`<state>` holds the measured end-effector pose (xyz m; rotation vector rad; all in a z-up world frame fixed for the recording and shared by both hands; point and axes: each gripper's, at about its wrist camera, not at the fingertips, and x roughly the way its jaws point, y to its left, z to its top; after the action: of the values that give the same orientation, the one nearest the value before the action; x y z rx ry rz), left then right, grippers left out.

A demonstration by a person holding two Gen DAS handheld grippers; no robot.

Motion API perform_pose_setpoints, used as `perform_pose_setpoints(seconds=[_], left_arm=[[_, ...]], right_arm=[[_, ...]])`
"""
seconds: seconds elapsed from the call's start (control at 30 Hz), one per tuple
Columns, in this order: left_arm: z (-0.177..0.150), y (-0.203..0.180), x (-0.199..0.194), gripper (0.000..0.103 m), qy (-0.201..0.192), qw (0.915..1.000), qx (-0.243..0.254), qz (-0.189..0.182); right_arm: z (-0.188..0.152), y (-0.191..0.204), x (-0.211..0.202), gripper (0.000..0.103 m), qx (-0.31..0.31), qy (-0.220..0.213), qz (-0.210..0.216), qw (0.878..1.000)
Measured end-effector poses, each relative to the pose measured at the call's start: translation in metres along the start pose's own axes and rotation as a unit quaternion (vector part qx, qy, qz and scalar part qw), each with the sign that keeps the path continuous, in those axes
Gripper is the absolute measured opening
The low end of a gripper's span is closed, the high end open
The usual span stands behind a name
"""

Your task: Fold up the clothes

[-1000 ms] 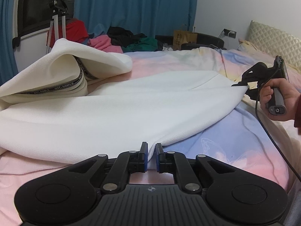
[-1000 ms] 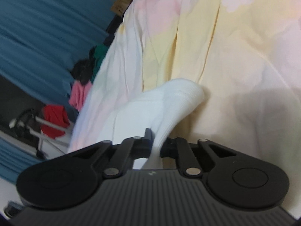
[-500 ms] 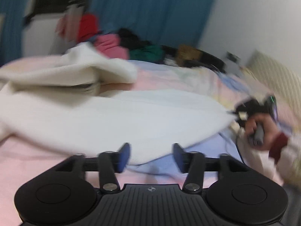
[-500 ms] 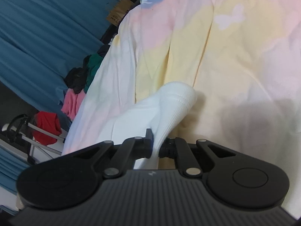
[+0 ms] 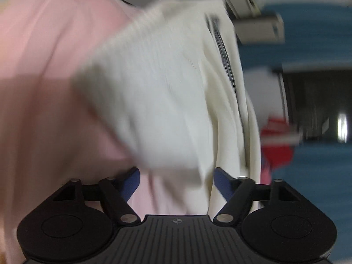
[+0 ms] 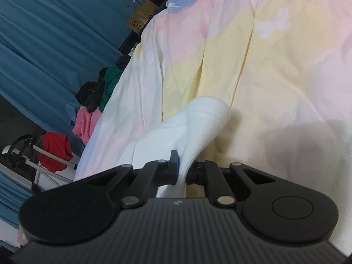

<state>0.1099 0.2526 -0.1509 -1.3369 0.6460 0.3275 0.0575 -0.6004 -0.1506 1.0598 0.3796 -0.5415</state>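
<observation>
The white ribbed garment (image 5: 167, 88) lies on the pink bedspread (image 5: 44, 66), badly blurred in the rolled left wrist view. My left gripper (image 5: 176, 172) is open, its blue pads wide apart. The garment's near edge lies just ahead between them, and neither pad presses on it. In the right wrist view my right gripper (image 6: 183, 167) is shut on a ribbed end of the white garment (image 6: 204, 118). That end bulges up ahead of the fingers over the pastel bedspread (image 6: 264, 66).
A pile of pink, green and black clothes (image 6: 96, 96) sits at the bed's far side before the blue curtain (image 6: 44, 33). A red garment (image 6: 55, 151) hangs on a stand. A brown paper bag (image 6: 138, 22) is beyond the bed.
My left gripper let go of the garment's hem, opened wide, swept sideways and rolled about a quarter turn, so its view is tilted and blurred. The right gripper keeps its hold and barely moved.
</observation>
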Motion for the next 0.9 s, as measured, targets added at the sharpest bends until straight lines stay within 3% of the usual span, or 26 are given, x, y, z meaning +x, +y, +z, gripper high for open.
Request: perform_pose_setpoints(seconds=[0.07,0.1,0.2,0.3,0.43,0.6,0.7,0.8,0.9], left_arm=[[0.013,-0.002,0.002,0.048,-0.018,0.9997,-0.006,0.014],[0.02,-0.004,0.002,0.029,-0.027,0.9994,-0.008,0.022],[0.031,-0.009,-0.007,0.019,-0.017,0.9993,-0.001,0.034],[0.046,-0.033,-0.036,0.016,-0.013,0.9978,0.06,0.025],[0.076,-0.067,-0.081,0.013,0.002,0.9889,0.148,0.006],[0.11,-0.066,-0.126,0.012,0.068,0.9896,0.122,-0.035],[0.114,-0.056,-0.134,0.012,0.078,0.9869,0.138,-0.03],[0.113,-0.027,-0.14,0.012,0.101,0.9836,0.15,-0.005],[0.117,0.003,-0.132,0.013,0.114,0.9803,0.159,0.026]], right_arm=[[0.0,-0.001,0.001,0.007,0.004,-0.004,0.004,1.0],[-0.001,-0.002,0.0,0.007,0.008,-0.005,0.007,1.0],[0.0,-0.007,-0.001,0.007,0.025,-0.005,0.013,1.0],[0.001,-0.014,-0.002,0.007,0.047,-0.002,0.018,0.999],[0.003,-0.022,-0.004,0.007,0.082,-0.004,0.023,0.996],[0.013,-0.023,-0.025,0.006,0.096,-0.047,0.037,0.994],[0.018,-0.013,-0.042,0.006,0.057,-0.08,0.047,0.994],[0.019,-0.013,-0.06,0.006,0.056,-0.101,0.036,0.993],[0.016,-0.016,-0.074,0.006,0.045,-0.111,-0.015,0.993]])
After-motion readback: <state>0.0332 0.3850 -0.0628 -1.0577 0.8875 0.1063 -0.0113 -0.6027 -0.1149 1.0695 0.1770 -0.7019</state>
